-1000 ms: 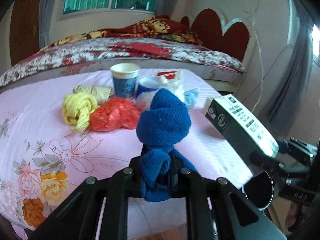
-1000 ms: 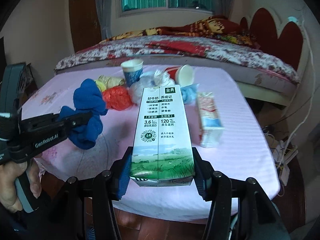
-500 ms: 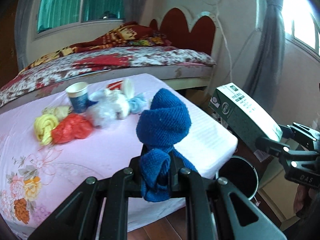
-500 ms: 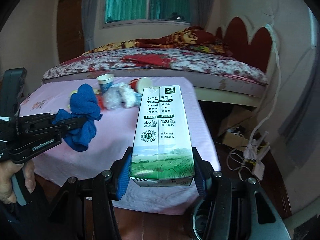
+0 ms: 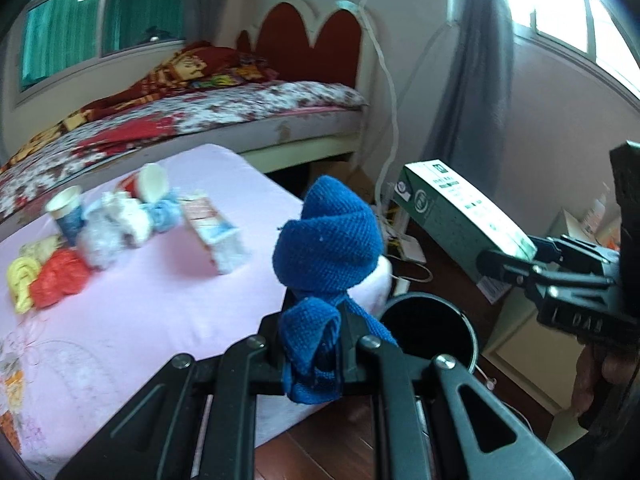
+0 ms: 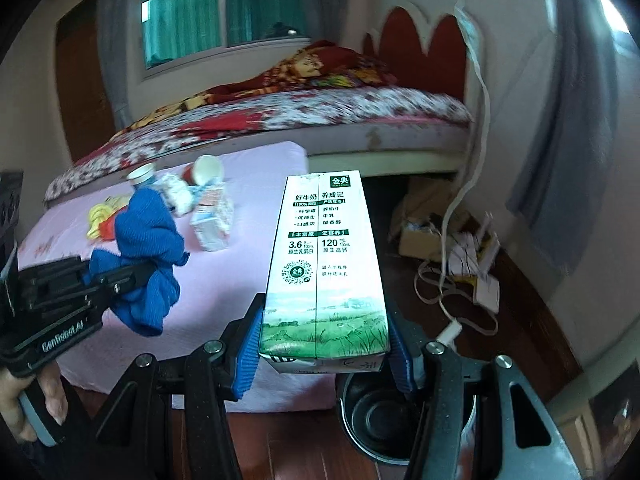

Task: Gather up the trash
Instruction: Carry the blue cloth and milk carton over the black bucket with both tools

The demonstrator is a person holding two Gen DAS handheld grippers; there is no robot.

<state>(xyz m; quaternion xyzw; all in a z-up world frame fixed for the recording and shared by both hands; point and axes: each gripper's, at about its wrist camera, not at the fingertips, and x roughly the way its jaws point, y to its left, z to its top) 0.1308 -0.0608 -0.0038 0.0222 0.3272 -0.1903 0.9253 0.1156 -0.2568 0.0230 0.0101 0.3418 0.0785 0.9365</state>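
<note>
While both hands are swinging rightward off the table (image 5: 132, 300), the black bin (image 6: 400, 408) is coming into view below them; the left gripper (image 5: 316, 340) is pinching the blue cloth (image 5: 328, 240), the right gripper (image 6: 322, 344) clamping the milk carton (image 6: 324, 264), ready for dropping.

Dim, daylit room; glare blowing out the window (image 5: 568, 12) top right, motion blur smearing the table litter (image 5: 120, 220), fisheye bending edges.
</note>
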